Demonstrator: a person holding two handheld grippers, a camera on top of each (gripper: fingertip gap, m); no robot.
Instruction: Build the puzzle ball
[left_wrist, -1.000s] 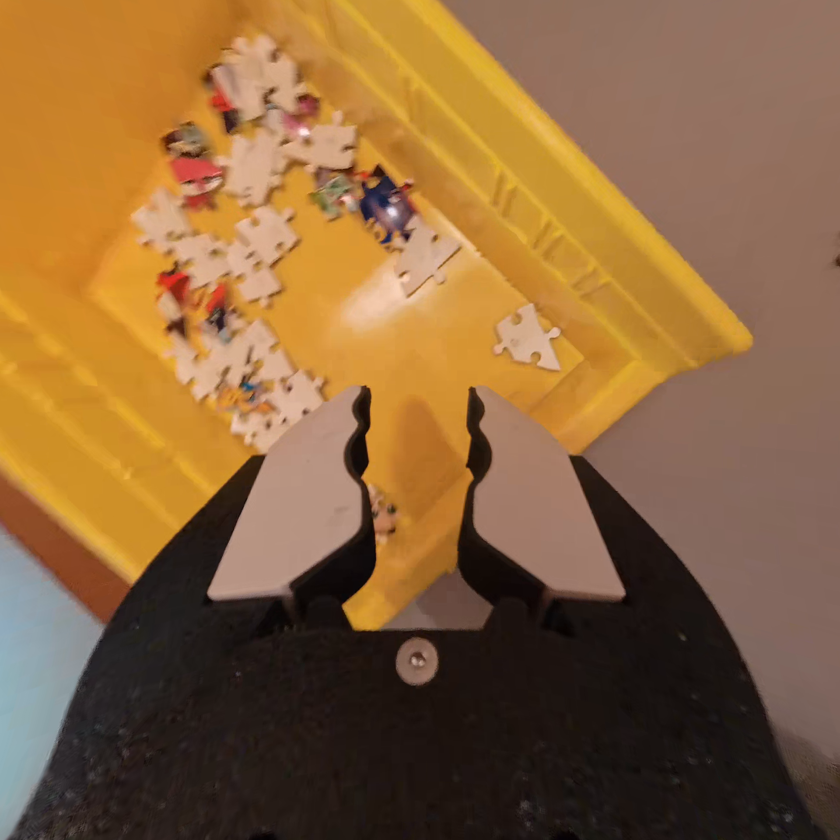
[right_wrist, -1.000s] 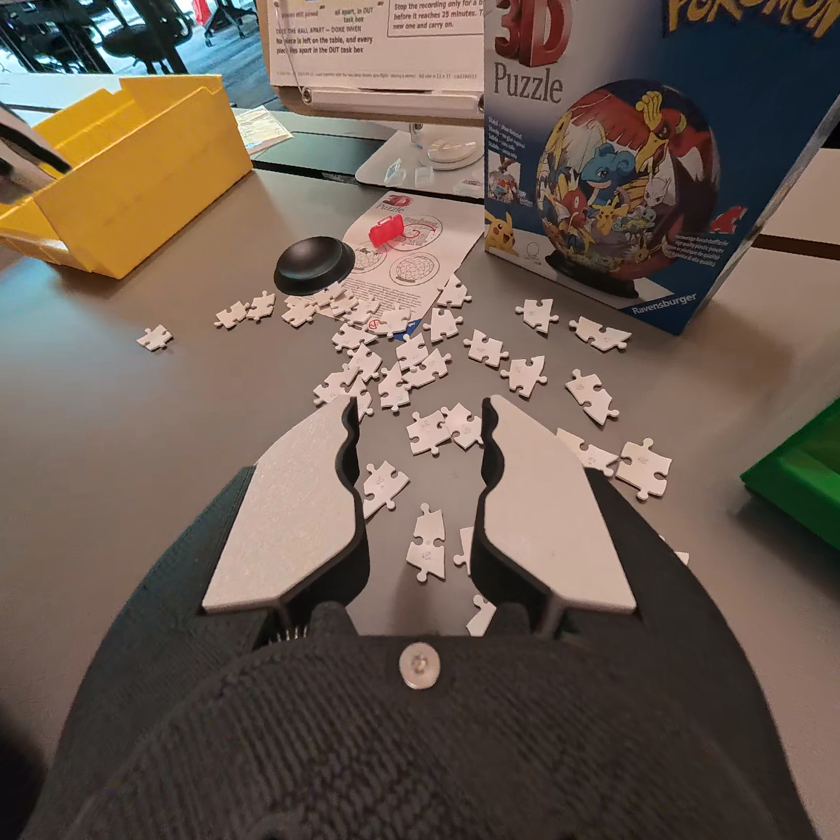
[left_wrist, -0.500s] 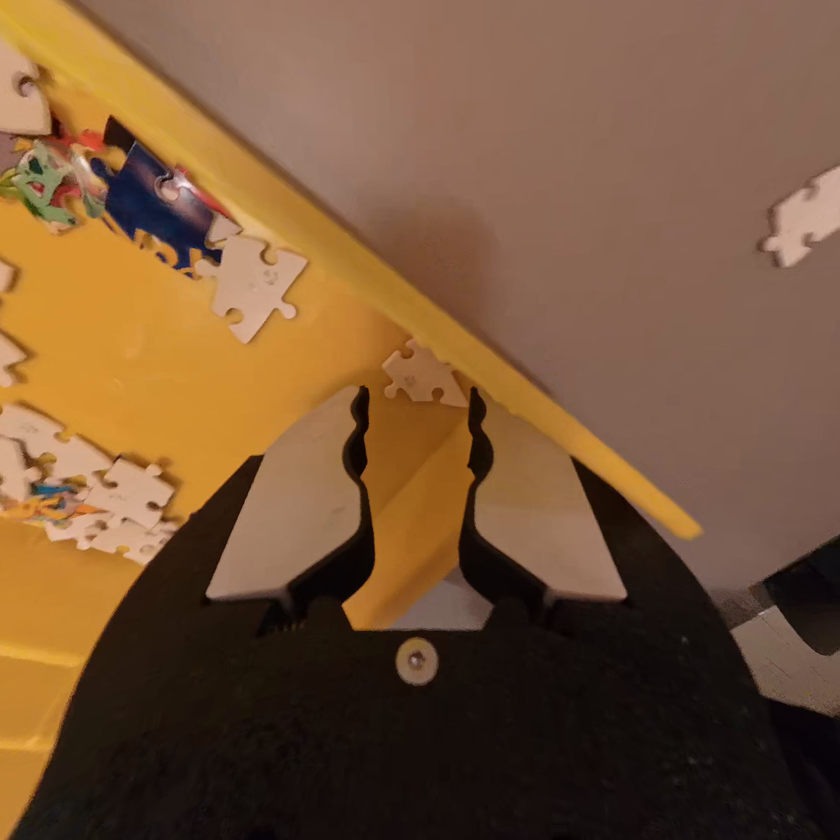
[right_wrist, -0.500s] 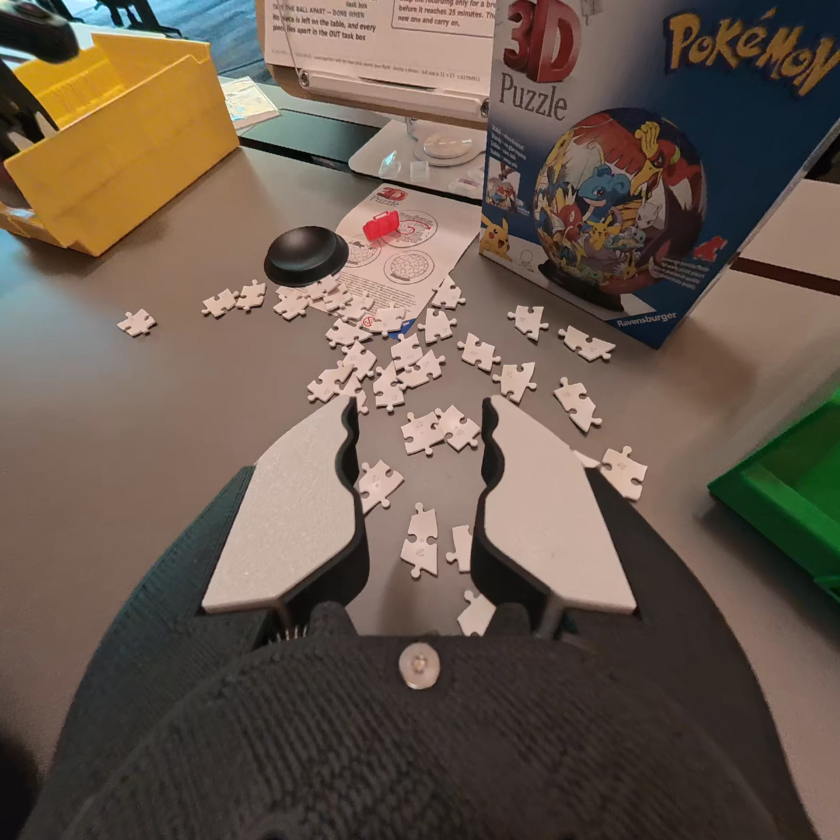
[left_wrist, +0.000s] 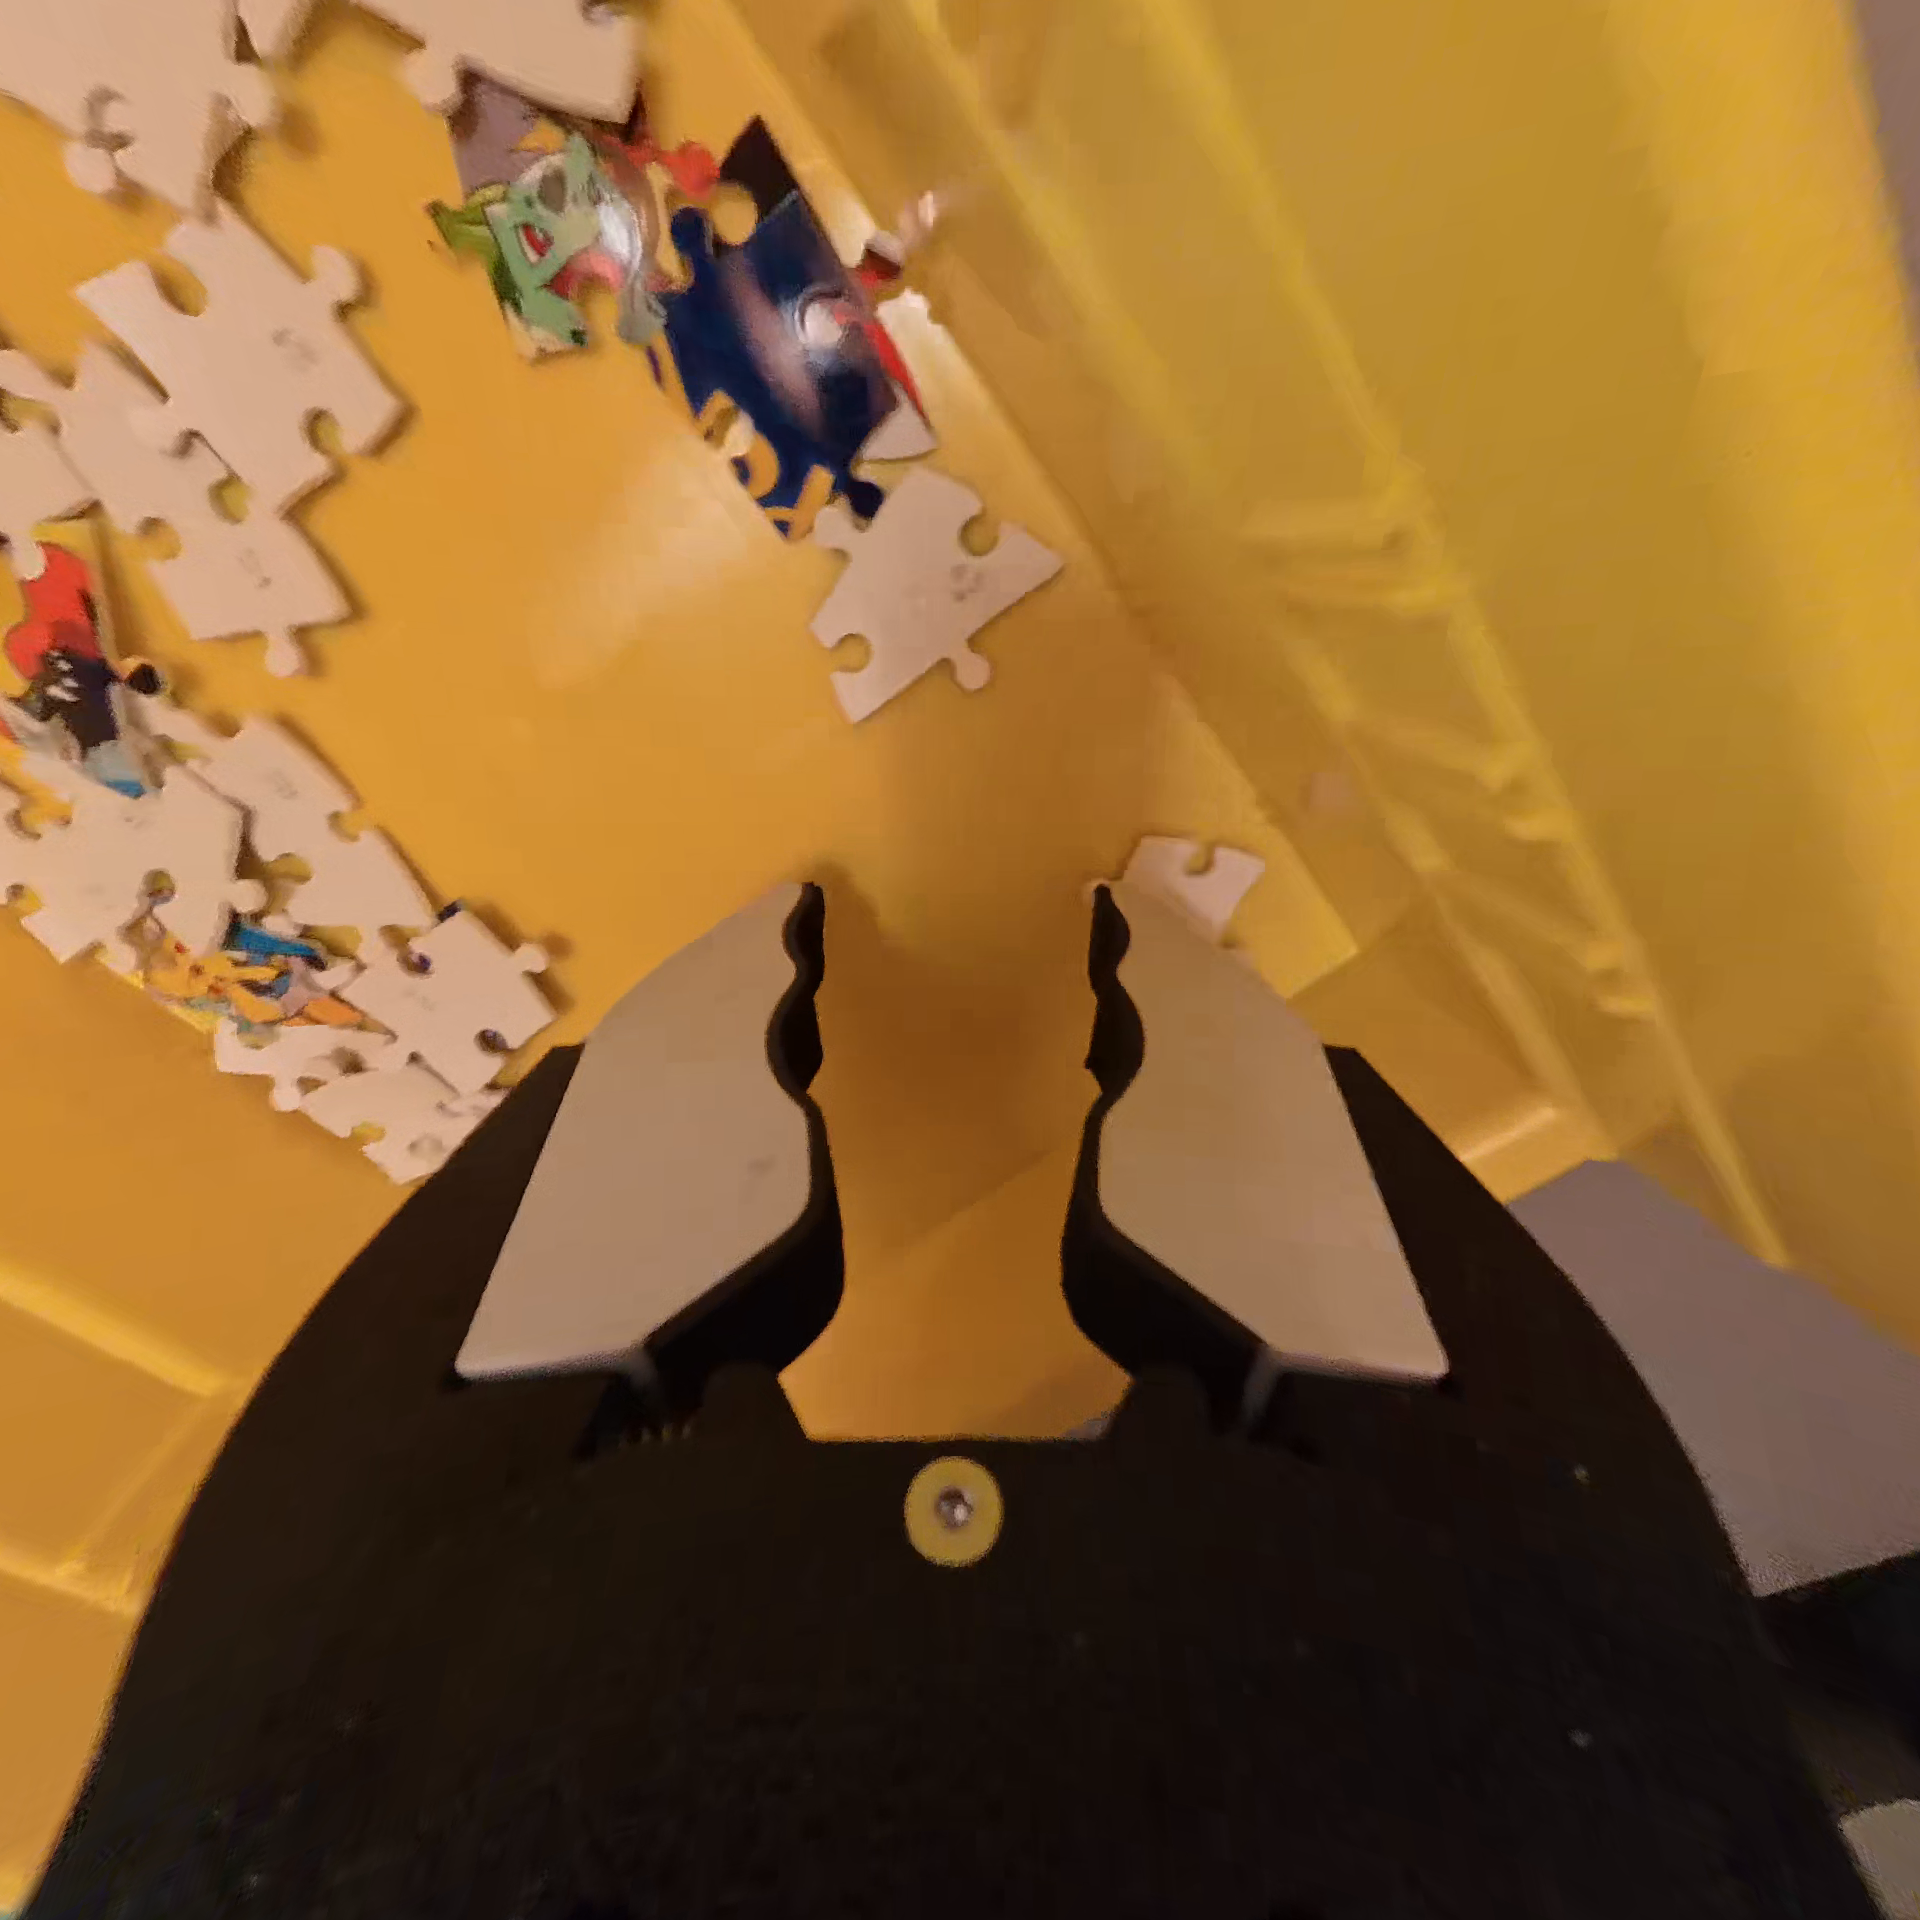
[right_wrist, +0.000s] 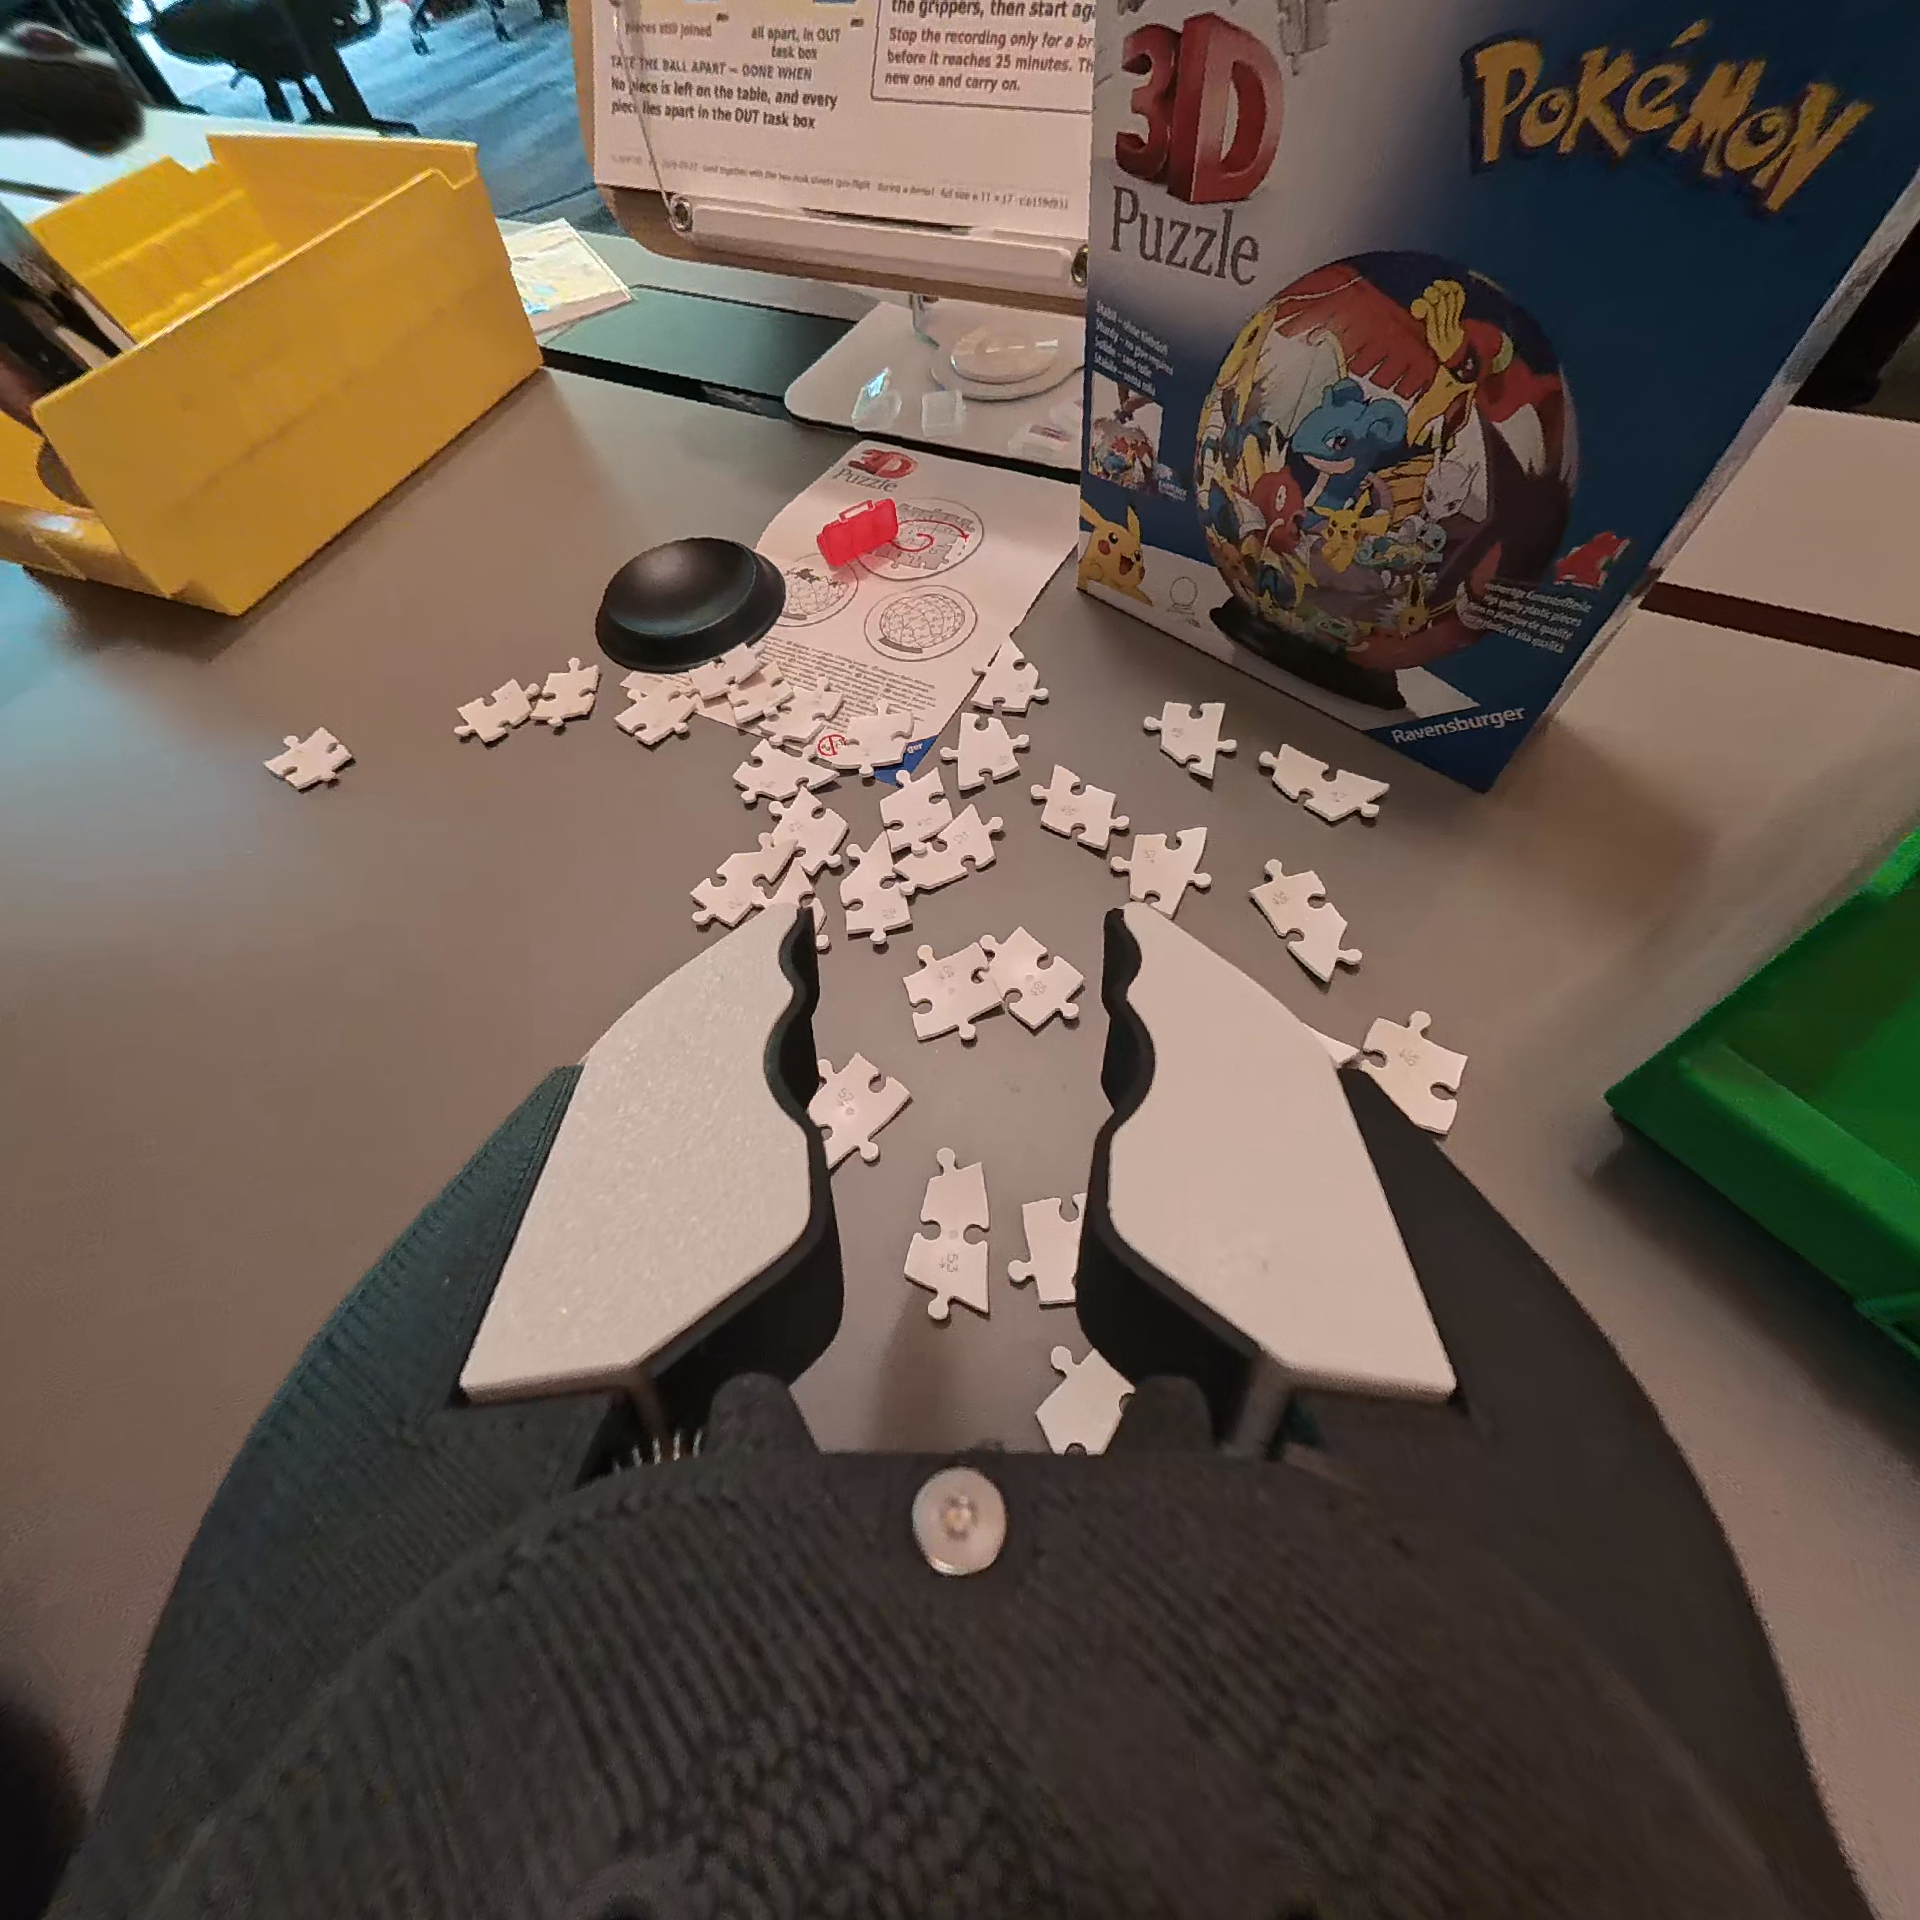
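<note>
While your left gripper (left_wrist: 951, 904) hangs inside the yellow bin (left_wrist: 1455, 520), its jaws spread with nothing between them, take the bin as your landmark. Beyond it across the grey table (right_wrist: 260, 987) stands the puzzle box (right_wrist: 1455, 416), upright and well apart from the bin; a green tray (right_wrist: 1787, 1091) lies farther off still. Between bin and box sit the instruction sheet (right_wrist: 935, 613), the black stand (right_wrist: 688, 603) and a small red part (right_wrist: 857, 528) resting on the sheet.

No ball exists yet: the task's pieces are split. Some lie on the bin floor, several printed side up, mostly blank side up; the rest are scattered pieces (right_wrist: 935, 831) on the table near the sheet. Your right gripper (right_wrist: 961, 925) hovers over those, jaws likewise apart and empty.

A lone blank piece (left_wrist: 1184, 883) lies just beside your left gripper's right fingertip, near the bin's wall. Judging by looks, these pieces are thin, light, stiff and smooth, lying flat, so they will likely skid rather than lift. Take one by opposite edges, perhaps nudging it against the bin wall first.
</note>
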